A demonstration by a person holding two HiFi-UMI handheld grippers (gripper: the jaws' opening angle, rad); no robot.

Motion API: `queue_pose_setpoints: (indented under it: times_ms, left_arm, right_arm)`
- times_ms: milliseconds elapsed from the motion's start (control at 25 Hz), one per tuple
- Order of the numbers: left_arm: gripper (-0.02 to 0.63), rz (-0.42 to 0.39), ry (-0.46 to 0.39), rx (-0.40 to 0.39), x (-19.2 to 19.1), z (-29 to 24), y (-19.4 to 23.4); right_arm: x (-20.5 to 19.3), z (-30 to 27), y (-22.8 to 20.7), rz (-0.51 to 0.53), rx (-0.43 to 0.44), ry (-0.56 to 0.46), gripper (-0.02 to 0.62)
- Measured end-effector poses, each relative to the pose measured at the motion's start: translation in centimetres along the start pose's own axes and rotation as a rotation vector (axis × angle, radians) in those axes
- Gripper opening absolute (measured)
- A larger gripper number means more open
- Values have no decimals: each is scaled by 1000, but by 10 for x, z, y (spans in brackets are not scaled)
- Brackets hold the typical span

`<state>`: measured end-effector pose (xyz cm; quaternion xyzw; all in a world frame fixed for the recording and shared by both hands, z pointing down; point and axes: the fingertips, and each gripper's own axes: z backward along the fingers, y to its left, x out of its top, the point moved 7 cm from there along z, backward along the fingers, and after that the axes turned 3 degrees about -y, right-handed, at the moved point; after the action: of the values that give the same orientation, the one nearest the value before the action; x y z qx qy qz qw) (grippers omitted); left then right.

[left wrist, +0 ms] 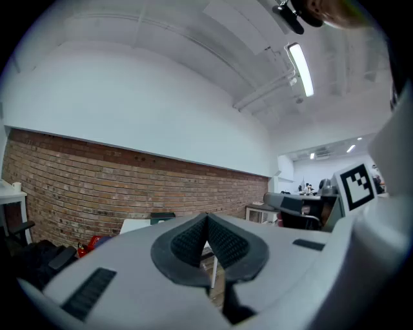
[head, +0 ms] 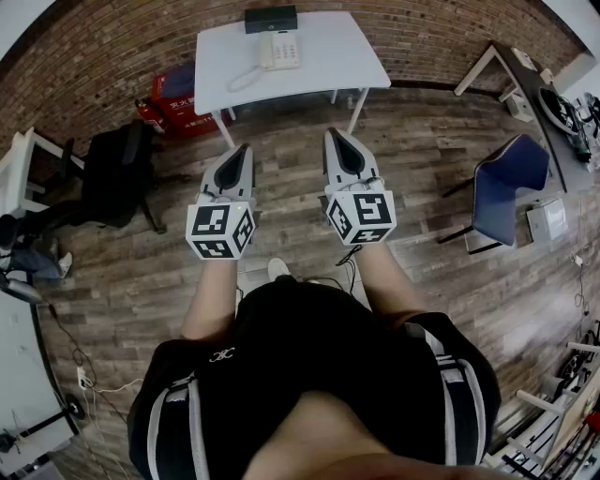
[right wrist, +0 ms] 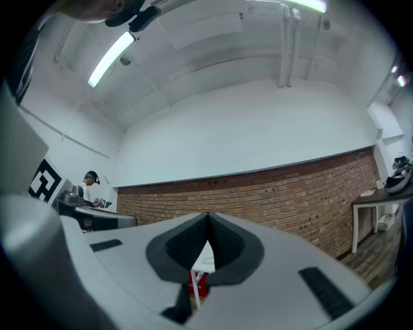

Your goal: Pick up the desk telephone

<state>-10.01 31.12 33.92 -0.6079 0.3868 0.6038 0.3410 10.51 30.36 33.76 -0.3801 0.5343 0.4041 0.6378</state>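
The left tongs (head: 243,153) and the right tongs (head: 335,139) are held side by side and level, well short of the counter (head: 349,58) and aimed toward it. Both pairs are seen pressed together in their own gripper views, with nothing pinched between them. This is judged a carrying posture, since the approach is not yet made and nothing is within reach. Bare wooden floor (head: 281,131) is left between the tongs and the counter.

The desk telephone (head: 279,51) is set toward the counter's back edge, near its middle, and its coiled cord (head: 246,77) is trailed toward the counter's left front. A black box (head: 271,19) is placed just behind it at the counter's rear edge, against the brick wall (head: 112,37). Red boxes (head: 178,101) are stowed by the counter's left legs.
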Motion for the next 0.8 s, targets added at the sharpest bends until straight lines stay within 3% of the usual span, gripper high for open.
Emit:
queue_pose_setpoints:
  times_ms: [800]
  left_arm:
    - [-2, 14, -21, 0, 5, -24, 50]
  right_arm:
    - [-1, -48, 9, -27, -45, -13, -2]
